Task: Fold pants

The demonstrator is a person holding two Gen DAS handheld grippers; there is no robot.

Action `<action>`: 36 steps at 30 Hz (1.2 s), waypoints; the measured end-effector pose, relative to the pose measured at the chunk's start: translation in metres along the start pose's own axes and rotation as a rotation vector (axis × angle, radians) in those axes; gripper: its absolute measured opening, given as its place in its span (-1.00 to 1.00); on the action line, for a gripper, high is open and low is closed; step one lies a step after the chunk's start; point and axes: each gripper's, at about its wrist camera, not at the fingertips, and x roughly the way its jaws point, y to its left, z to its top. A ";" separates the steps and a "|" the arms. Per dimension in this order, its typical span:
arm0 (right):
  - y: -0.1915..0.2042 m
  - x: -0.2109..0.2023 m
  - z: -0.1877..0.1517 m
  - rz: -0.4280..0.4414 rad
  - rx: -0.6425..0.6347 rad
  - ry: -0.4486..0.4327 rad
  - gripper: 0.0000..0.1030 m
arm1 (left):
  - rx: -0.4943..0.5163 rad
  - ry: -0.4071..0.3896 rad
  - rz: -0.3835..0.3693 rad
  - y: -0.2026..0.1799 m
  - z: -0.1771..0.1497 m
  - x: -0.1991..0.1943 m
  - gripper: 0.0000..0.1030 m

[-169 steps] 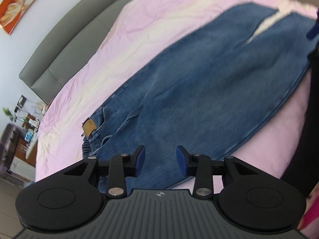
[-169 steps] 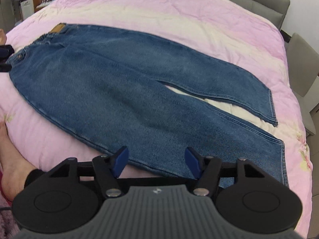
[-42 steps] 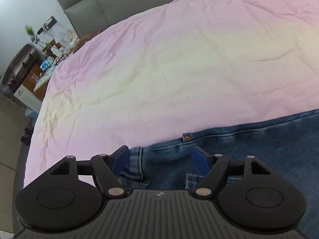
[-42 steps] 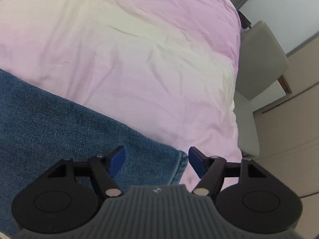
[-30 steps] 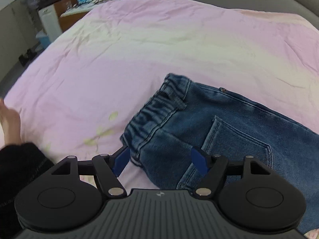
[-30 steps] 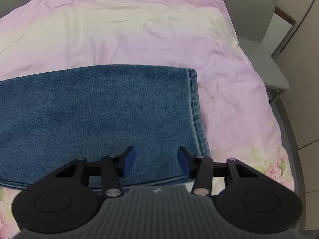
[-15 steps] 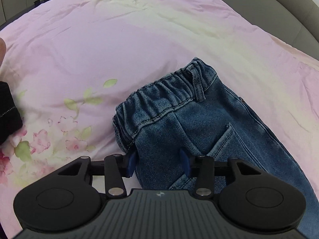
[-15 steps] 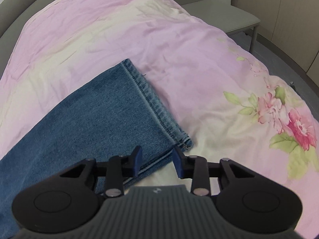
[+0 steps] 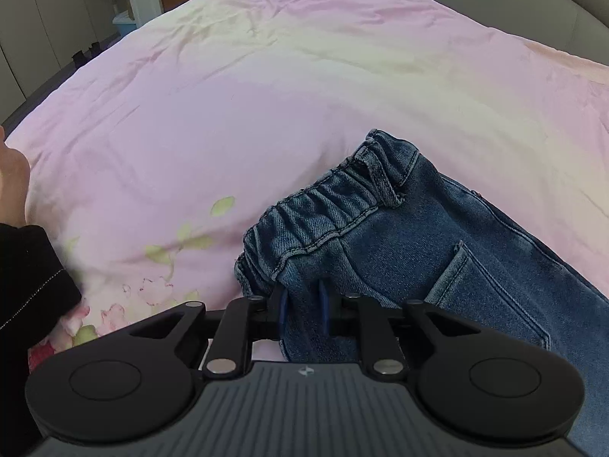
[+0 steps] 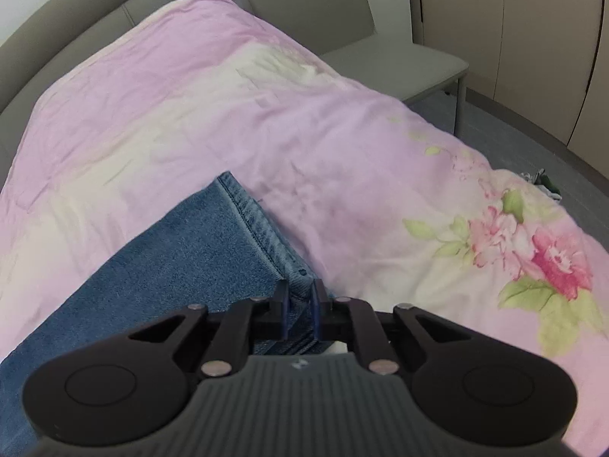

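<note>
Blue jeans (image 9: pixel 411 236) lie folded lengthwise on the pink bed cover. In the left wrist view the elastic waistband (image 9: pixel 335 198) and a back pocket (image 9: pixel 491 297) show. My left gripper (image 9: pixel 302 306) is closing its jaws on the near waist corner, and the blue pads pinch a fold of denim. The right wrist view shows the leg end (image 10: pixel 171 251) with its stitched hem (image 10: pixel 262 228). My right gripper (image 10: pixel 298 304) is closing tight on the hem's near corner, with denim between its pads.
The pink floral bed cover (image 9: pixel 228 95) spreads all around the jeans. A person's black sleeve (image 9: pixel 26 274) sits at the left edge. A grey chair (image 10: pixel 342 26) stands beyond the bed's right side, a grey headboard (image 10: pixel 76 19) behind it, and floor (image 10: pixel 533 133) to the right.
Both grippers have gone from wide open to closed on the denim. The left one came in on the waist corner. The right one rolled and took the hem corner.
</note>
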 end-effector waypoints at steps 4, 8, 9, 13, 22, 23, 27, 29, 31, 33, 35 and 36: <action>-0.005 0.030 -0.012 -0.079 -0.027 0.051 -0.91 | 0.110 -0.033 0.057 -0.014 -0.006 0.001 -0.63; 0.000 0.055 -0.025 -0.129 -0.031 0.085 -0.89 | 0.166 -0.032 0.107 -0.025 -0.007 0.000 -0.55; 0.001 0.055 -0.024 -0.132 -0.030 0.090 -0.86 | 0.166 -0.031 0.108 -0.025 -0.006 -0.002 -0.46; -0.003 0.038 -0.020 -0.113 -0.029 0.091 -0.63 | 0.207 -0.065 0.107 -0.022 -0.015 -0.022 -0.32; -0.009 0.015 -0.042 0.027 -0.027 0.110 -0.42 | 0.221 -0.038 -0.257 -0.039 -0.084 -0.100 -0.14; -0.010 0.013 -0.045 0.046 -0.024 0.111 -0.41 | 0.200 -0.018 -0.316 -0.040 -0.094 -0.105 -0.09; -0.013 0.008 -0.056 0.123 0.001 0.097 -0.29 | 0.084 0.050 -0.511 -0.046 -0.136 -0.105 0.23; -0.016 0.009 -0.060 0.152 0.024 0.095 -0.28 | 0.037 0.069 -0.544 -0.051 -0.155 -0.094 0.24; -0.020 0.011 -0.064 0.171 0.056 0.095 -0.28 | -0.026 0.085 -0.562 -0.053 -0.167 -0.080 0.24; -0.027 0.015 -0.065 0.178 0.096 0.098 -0.27 | -0.086 0.085 -0.571 -0.053 -0.176 -0.066 0.24; -0.034 0.021 -0.066 0.188 0.137 0.101 -0.25 | -0.164 0.106 -0.587 -0.052 -0.180 -0.051 0.24; -0.038 0.024 -0.066 0.191 0.160 0.101 -0.22 | -0.200 0.121 -0.606 -0.052 -0.182 -0.045 0.24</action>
